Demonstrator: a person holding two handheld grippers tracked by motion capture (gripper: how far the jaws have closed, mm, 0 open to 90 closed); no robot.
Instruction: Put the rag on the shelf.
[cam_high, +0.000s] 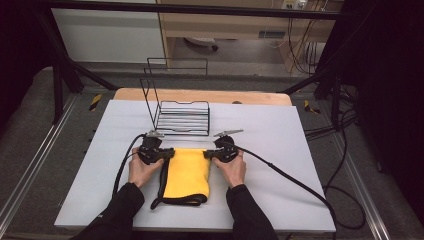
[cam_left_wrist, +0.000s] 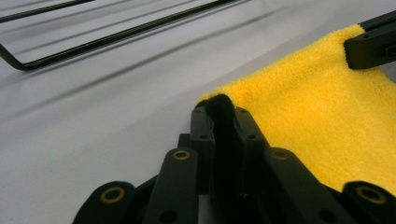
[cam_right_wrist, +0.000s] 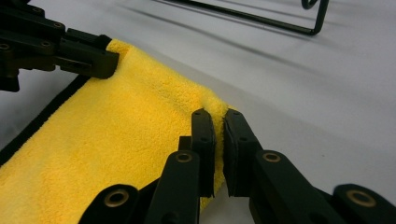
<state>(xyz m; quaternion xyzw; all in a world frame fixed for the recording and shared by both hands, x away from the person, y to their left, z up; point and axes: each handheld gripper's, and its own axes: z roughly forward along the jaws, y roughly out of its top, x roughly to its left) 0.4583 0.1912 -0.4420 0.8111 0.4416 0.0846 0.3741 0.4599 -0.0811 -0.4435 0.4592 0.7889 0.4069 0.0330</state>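
**Both claws pinch the far corners of the yellow cloth**

We see a yellow cloth (cam_high: 187, 171) lying flat on the white table (cam_high: 280, 150), folded, with a black trim along its left and near edges. Its long axis runs from the claws back toward the person, the far short edge stretched between the two claws.

The left claw (cam_high: 169, 153) is closed on the far left corner of the cloth; in the left gripper view (cam_left_wrist: 223, 122) the black trim stands up between its two jaws, pressed tight. The right claw (cam_high: 208, 154) is closed on the far right corner; in the right gripper view (cam_right_wrist: 215, 125) the yellow pile bunches up between the jaws, which sit almost together. Each claw's view shows the other one farther off along the same edge of the cloth.

The cloth hangs back from both claws toward the person's hands, the left hand (cam_high: 142, 170) and right hand (cam_high: 232, 170) resting on the table on either side of it.

Just beyond the claws stands a black wire rack (cam_high: 181, 114), its base rails close to the far edge of the cloth but apart from it. It is the nearest thing ahead of the claws. Cables (cam_high: 285, 175) trail from each claw across the table.
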